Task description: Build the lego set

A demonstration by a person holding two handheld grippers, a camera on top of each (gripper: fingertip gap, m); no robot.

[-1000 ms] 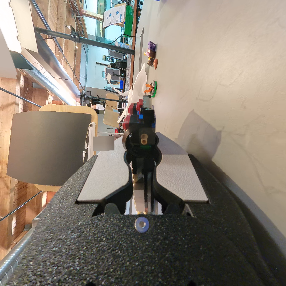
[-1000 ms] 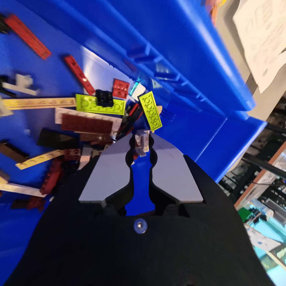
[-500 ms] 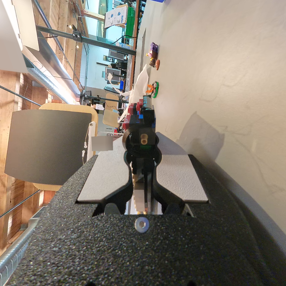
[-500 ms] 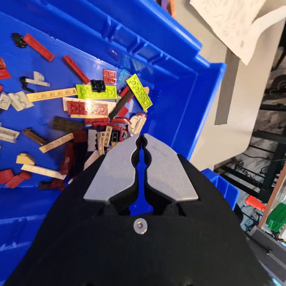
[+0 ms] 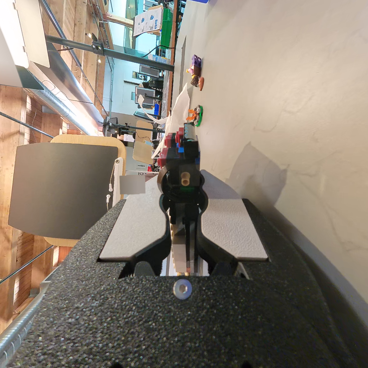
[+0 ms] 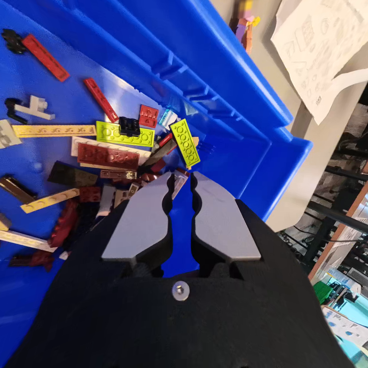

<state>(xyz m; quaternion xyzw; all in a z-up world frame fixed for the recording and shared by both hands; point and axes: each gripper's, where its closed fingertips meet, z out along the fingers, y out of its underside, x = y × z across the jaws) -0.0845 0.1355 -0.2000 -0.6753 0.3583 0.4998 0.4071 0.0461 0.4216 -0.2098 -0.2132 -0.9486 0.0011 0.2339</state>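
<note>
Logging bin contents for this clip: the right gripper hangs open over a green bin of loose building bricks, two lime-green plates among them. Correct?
Not quite: the bin is blue, not green, as the right wrist view shows. The rest stands: the right gripper hangs open over loose building bricks, with two lime-green plates among them.

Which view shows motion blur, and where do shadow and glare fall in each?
Right wrist view: smeared, especially the paper sheet and the bricks; glare streaks on the blue bin wall. Left wrist view: sharper, with the left gripper and its brick model casting a soft shadow on the table.
</note>
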